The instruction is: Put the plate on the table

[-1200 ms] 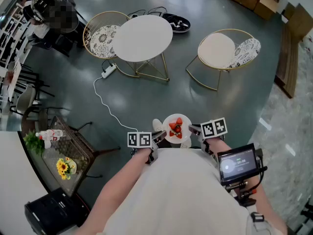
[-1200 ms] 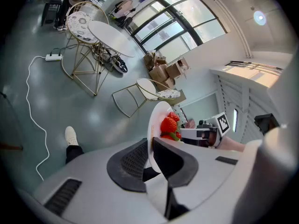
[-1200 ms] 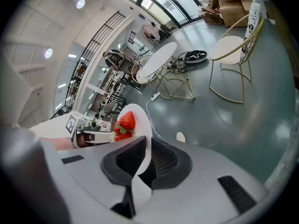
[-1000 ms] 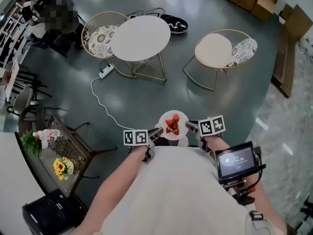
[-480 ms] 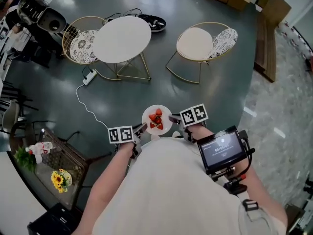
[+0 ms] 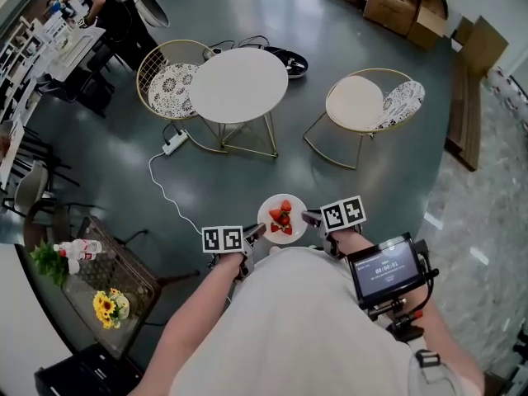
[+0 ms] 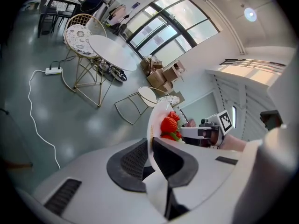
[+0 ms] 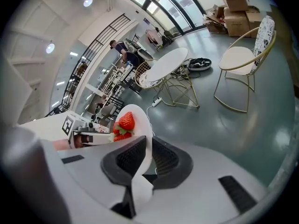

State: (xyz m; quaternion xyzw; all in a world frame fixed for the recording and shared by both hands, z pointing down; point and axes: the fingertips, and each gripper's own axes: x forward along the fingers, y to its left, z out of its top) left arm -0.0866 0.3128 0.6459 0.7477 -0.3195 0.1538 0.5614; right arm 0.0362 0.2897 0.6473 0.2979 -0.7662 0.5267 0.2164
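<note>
A small white plate (image 6: 280, 219) with strawberries (image 6: 281, 217) on it is held in the air above the floor, close to my body. My left gripper (image 6: 255, 232) is shut on the plate's left rim (image 7: 150, 139) and my right gripper (image 6: 309, 218) is shut on its right rim (image 8: 145, 146). The round white table (image 6: 238, 85) on gold legs stands ahead, farther off; it also shows as the table (image 7: 112, 52) in the left gripper view and the table (image 8: 167, 63) in the right gripper view.
A wire chair with a patterned cushion (image 6: 170, 77) stands left of the table, a second round chair (image 6: 363, 106) to its right. A white power strip and cord (image 6: 172, 145) lie on the floor. Cardboard boxes (image 6: 408, 7) sit far right. A wire basket with flowers (image 6: 107, 283) stands near left.
The plate stays held by both grippers. The head view has swung, so the table and chairs now sit a little lower and more to the right than half a second ago.
</note>
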